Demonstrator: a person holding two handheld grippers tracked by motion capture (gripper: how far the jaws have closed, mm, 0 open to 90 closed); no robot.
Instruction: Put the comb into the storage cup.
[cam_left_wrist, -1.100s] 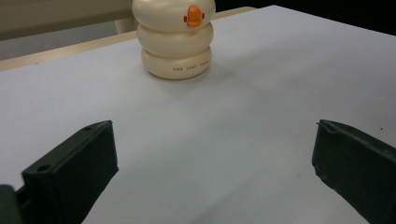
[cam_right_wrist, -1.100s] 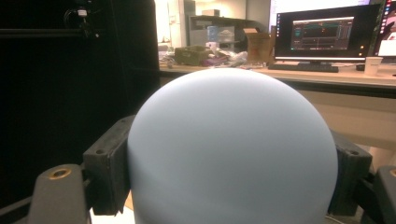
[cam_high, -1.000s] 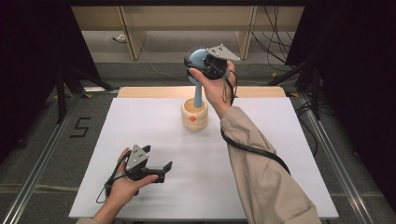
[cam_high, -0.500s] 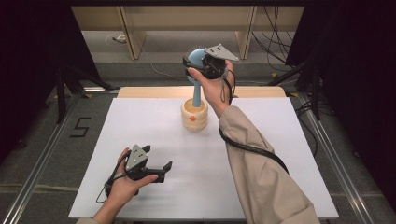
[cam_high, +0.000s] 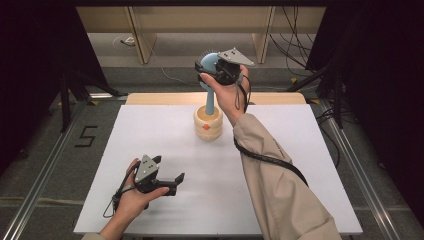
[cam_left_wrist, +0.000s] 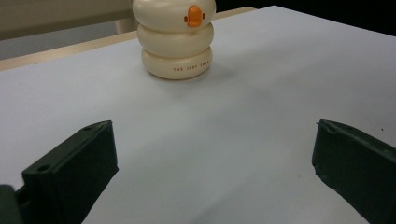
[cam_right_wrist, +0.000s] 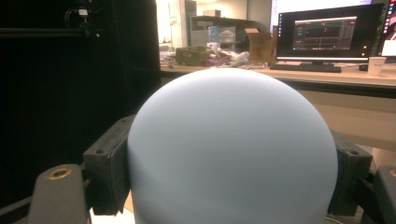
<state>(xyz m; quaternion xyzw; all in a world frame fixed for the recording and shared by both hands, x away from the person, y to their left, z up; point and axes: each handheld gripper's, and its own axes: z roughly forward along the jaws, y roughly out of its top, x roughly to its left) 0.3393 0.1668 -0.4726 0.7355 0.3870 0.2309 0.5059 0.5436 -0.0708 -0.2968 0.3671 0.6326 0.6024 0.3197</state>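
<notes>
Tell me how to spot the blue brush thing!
Find the white table, then the cream duck-faced holder near its far edge. The brush stands upright with its handle in that holder, and the right gripper clamps its head. It is the one pale blue thing, with a round head and dark bristles.

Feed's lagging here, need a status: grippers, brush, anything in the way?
Right gripper shut on round pale-blue brush head, handle in cream ringed duck holder. Left gripper open, low over white table. Nothing in the way.
</notes>
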